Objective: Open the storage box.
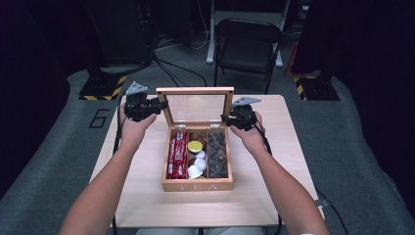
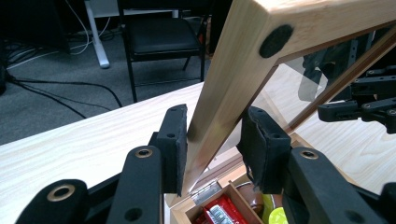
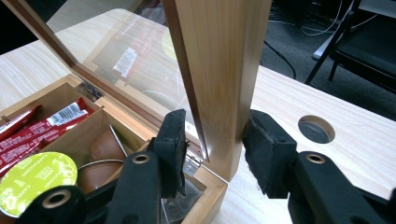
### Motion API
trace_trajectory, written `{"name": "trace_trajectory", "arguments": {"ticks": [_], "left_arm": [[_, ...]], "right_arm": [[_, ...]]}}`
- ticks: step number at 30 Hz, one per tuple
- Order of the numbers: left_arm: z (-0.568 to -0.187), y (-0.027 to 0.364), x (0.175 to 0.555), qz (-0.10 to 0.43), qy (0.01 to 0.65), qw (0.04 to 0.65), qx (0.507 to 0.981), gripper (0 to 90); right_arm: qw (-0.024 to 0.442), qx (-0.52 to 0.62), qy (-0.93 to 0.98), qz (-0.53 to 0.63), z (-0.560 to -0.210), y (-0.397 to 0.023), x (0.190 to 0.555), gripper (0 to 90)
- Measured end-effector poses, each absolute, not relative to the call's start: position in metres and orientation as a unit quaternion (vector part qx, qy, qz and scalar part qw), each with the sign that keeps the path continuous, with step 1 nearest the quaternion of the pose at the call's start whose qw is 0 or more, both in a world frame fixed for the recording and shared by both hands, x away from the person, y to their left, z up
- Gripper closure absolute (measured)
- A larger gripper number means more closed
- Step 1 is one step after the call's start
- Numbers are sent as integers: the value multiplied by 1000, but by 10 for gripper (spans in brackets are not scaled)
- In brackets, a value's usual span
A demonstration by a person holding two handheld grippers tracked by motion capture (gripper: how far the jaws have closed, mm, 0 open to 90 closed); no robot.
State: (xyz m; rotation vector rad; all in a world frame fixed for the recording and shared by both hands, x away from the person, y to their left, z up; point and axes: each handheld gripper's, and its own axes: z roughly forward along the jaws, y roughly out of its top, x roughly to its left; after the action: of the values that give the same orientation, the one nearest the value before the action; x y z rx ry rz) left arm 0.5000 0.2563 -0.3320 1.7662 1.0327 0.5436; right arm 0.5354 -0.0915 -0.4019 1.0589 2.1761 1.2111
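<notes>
- Both tongs are working the glass-paned wooden lid [image 1: 195, 105] of the light wooden tea box [image 1: 197, 185], which is standing open and leaning back a bit.
- The left gripper [image 2: 212, 151] is clamping the lid's side rail: both pads are pressing on the wood, right above the hinge [image 2: 205, 190]. Looks like it's just steadying the thing so it doesn't flop.
- The right gripper [image 3: 215, 154] is straddling the opposite rail. Inner pad is touching; the outer one looks like it's on the wood or a hair off, so I'm calling it grasping.
- Holding both rails low down is probably keeping the lid from twisting on its hinges.
- Room-wise: bare tabletop is sitting beyond each gripper, so there's space to swing out. Below the jaws it's getting tight, with red snack packets [image 3: 42, 126] and a yellow-topped coffee capsule [image 3: 35, 179] right under them.
</notes>
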Motion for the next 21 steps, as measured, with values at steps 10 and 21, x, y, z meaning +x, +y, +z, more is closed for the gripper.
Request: {"name": "trace_trajectory", "arguments": {"ticks": [10,21], "left_arm": [[-333,256,502,226,425,492,725,619],[-333,255,504,229,428,494,722,622]], "right_arm": [[208,390,781,441,-406,-91,541,594],[210,394,787,426,-409,-91,542,636]]}}
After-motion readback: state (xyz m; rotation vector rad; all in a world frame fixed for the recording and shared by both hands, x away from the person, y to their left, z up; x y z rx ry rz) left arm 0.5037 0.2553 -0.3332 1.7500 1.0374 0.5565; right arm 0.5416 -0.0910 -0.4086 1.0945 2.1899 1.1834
